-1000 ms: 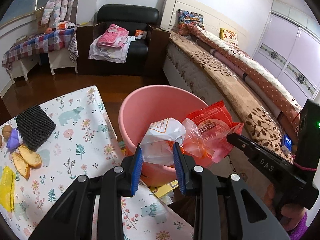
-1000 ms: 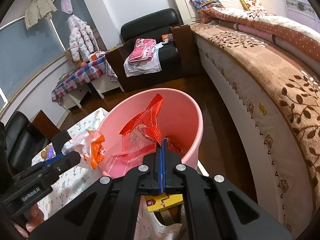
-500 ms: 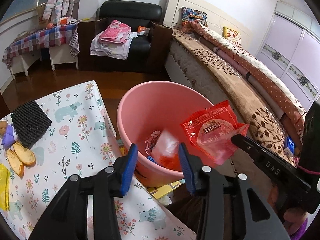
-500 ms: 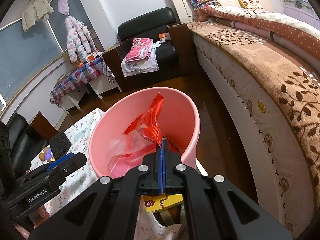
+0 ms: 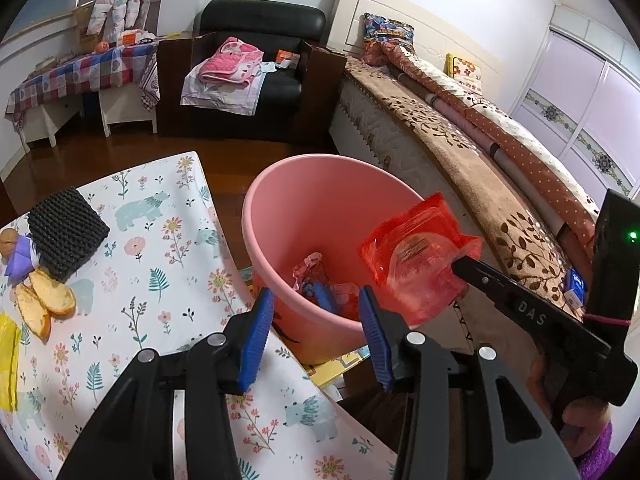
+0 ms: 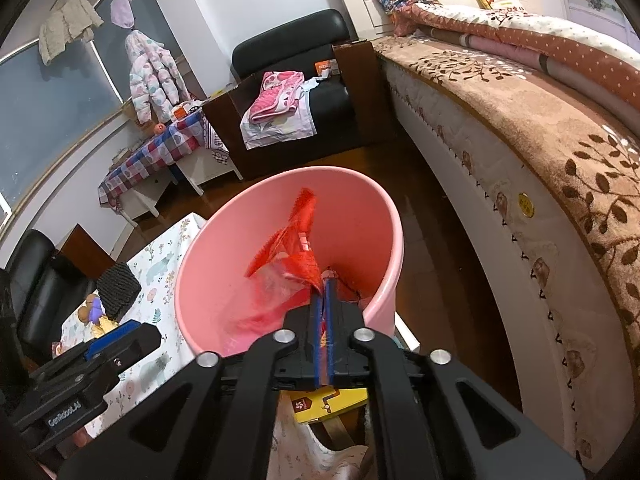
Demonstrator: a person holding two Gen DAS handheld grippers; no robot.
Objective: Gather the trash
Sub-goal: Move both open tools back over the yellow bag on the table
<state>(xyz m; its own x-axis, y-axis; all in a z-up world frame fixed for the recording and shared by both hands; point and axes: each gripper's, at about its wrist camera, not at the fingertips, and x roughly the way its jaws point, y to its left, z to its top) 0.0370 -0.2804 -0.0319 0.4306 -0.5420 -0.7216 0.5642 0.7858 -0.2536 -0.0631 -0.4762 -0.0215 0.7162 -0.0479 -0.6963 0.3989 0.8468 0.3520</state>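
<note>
A pink bin [image 5: 280, 192] stands on the floor between the table and the bed; it also shows in the right wrist view [image 6: 360, 208]. My right gripper [image 6: 323, 280] is shut on a red plastic wrapper [image 6: 296, 240] and holds it over the bin's mouth. The wrapper [image 5: 416, 264] and the right gripper [image 5: 460, 266] show in the left wrist view too. My left gripper [image 5: 316, 320] is open and empty at the bin's near rim. Crumpled wrappers [image 5: 320, 284] lie at the bottom of the bin.
The floral-cloth table [image 5: 152, 280] carries a black mesh pad [image 5: 66, 228], orange peel pieces [image 5: 40, 304], a purple scrap [image 5: 22, 256] and a yellow wrapper [image 5: 8, 364]. A bed [image 5: 460, 140] runs along the right. A yellow box [image 6: 332, 400] lies below the bin.
My left gripper opened and let go of the white and orange bag, which dropped into the bin. My right gripper stayed shut on the red wrapper over the bin.
</note>
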